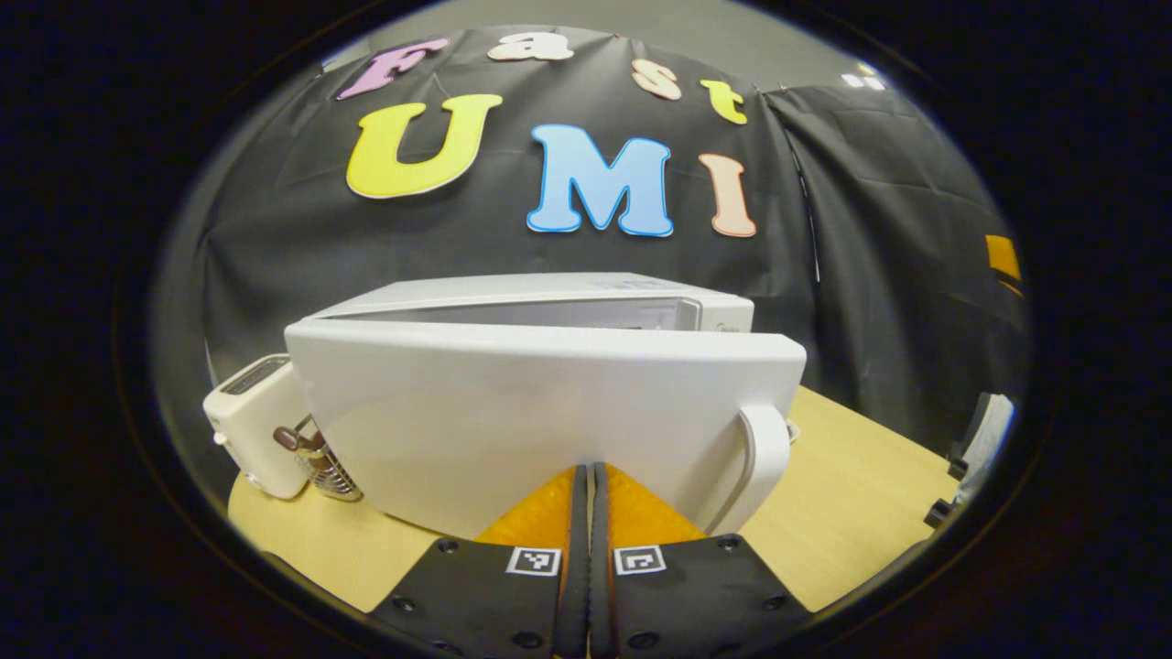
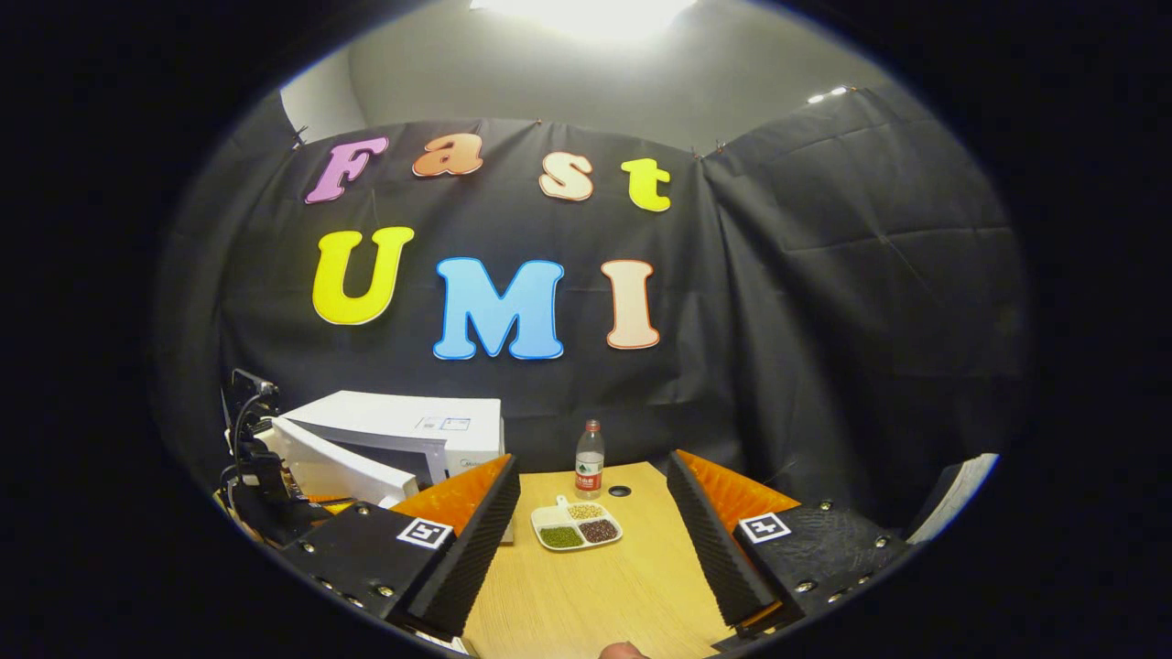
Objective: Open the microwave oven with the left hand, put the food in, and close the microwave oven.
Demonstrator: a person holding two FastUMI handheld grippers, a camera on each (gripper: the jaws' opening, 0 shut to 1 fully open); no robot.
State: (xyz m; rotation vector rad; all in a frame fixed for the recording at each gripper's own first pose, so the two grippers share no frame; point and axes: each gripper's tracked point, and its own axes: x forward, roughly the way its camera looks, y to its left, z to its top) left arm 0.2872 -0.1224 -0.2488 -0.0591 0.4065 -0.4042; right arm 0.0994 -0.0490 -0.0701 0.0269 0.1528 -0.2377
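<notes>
In the left gripper view the white microwave fills the middle, its door swung partly open toward me and the curved handle on the door's right edge. My left gripper is shut, fingers pressed together with nothing between them, tips up against the door's outer face left of the handle. In the right gripper view my right gripper stands open above the wooden table. Ahead of it, between the fingers, lies the food, a white divided dish of beans. The microwave stands at the left with its door ajar.
A clear water bottle stands just behind the dish, with a small dark hole in the table next to it. Left of the microwave are a small white appliance and a metal item with a brown handle. Black cloth walls close the back and right.
</notes>
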